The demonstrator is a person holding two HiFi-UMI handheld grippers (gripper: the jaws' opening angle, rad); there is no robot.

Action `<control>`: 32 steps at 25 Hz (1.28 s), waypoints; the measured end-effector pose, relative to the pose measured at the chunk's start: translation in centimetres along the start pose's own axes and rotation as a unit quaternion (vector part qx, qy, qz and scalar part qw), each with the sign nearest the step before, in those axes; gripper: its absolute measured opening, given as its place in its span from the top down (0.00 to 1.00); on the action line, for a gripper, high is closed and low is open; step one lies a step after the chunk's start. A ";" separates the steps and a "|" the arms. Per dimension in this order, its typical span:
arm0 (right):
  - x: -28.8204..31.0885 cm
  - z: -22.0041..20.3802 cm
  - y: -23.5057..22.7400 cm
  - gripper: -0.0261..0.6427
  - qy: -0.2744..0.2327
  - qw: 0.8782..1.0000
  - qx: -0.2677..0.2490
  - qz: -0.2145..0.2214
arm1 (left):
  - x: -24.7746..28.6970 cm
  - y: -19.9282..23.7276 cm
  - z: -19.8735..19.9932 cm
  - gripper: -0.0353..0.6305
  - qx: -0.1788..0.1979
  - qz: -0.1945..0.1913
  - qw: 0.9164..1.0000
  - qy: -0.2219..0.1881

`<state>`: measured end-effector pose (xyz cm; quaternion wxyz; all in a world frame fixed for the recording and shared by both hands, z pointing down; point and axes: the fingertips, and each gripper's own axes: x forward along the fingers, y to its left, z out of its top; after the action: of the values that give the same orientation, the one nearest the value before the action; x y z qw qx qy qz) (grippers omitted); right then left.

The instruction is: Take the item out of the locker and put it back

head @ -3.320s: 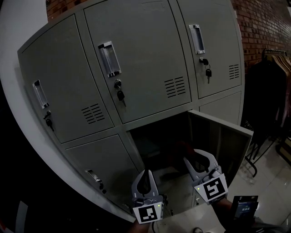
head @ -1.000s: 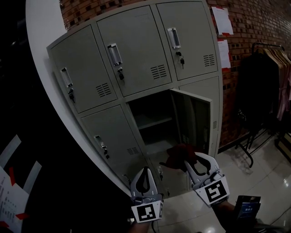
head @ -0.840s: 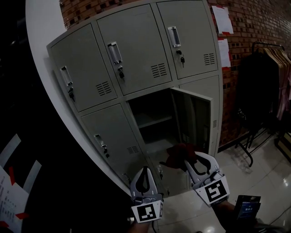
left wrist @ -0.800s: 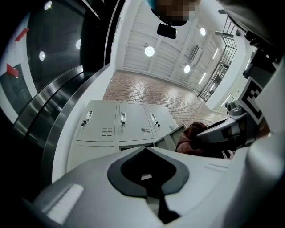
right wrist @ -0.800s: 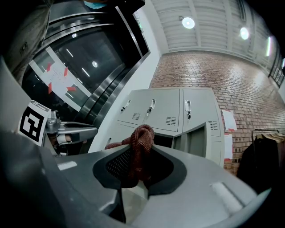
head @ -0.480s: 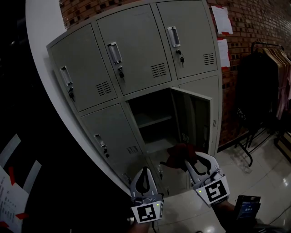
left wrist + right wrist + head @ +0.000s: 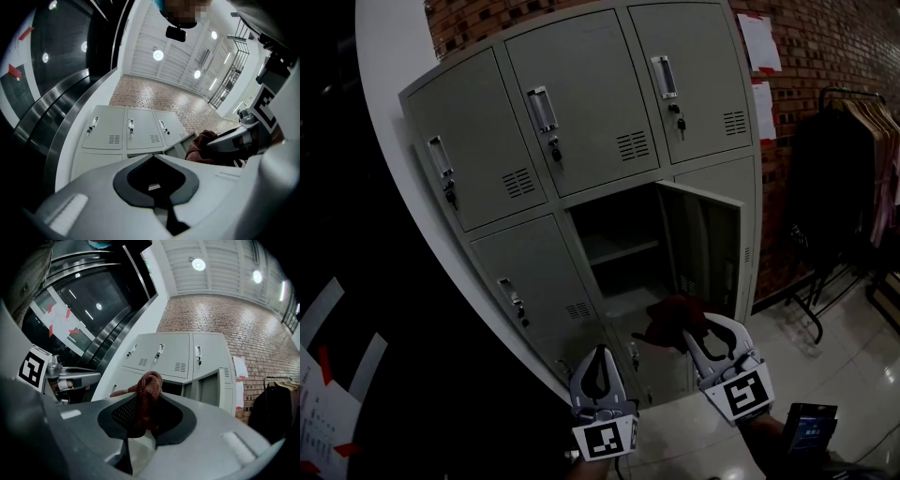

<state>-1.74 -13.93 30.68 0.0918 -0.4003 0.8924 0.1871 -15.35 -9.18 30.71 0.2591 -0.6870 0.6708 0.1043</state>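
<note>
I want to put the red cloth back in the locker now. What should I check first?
1. Grip: the red knit cloth is pinched in the right tool, with part of it poking out past the tips. Ok.
2. Door: the locker door stands wide open. Ok.
3. Path: nothing shows between the cloth and the open compartment. Ok.
4. Room inside: the shelf looks bare, but the back is too dark to see. Cannot tell.
5. Other hand: the left tool is shut, empty and lower than the opening. Ok.
</note>
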 end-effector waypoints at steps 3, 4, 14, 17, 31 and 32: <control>0.8 -0.1 0.5 0.82 0.001 1.000 -0.001 -0.005 | 0.1 0.9 -0.3 0.95 -0.002 -0.002 1.000 0.001; 1.1 -0.1 0.7 0.82 0.002 1.000 -0.002 -0.006 | 0.2 1.3 -0.4 0.95 -0.002 -0.004 1.000 0.000; 3.0 -0.7 2.9 0.82 0.013 0.999 -0.015 -0.039 | 0.5 4.3 -2.4 0.95 -0.024 -0.032 0.999 -0.004; 3.8 -1.0 2.9 0.82 0.014 0.999 -0.019 -0.042 | 1.0 4.7 -2.8 0.95 -0.026 -0.037 0.999 -0.005; 12.9 -4.7 -2.5 0.82 -0.016 1.000 -0.010 -0.024 | 9.5 6.3 -7.4 0.95 -0.013 -0.014 1.000 -0.008; 13.7 -5.0 -3.1 0.82 -0.019 1.000 -0.009 -0.021 | 10.5 6.3 -7.6 0.95 -0.013 -0.009 1.000 -0.010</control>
<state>-8.55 -27.20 30.13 0.1091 -0.4162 0.8802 0.2004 -22.24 -21.81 30.59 0.2577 -0.6956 0.6603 0.1176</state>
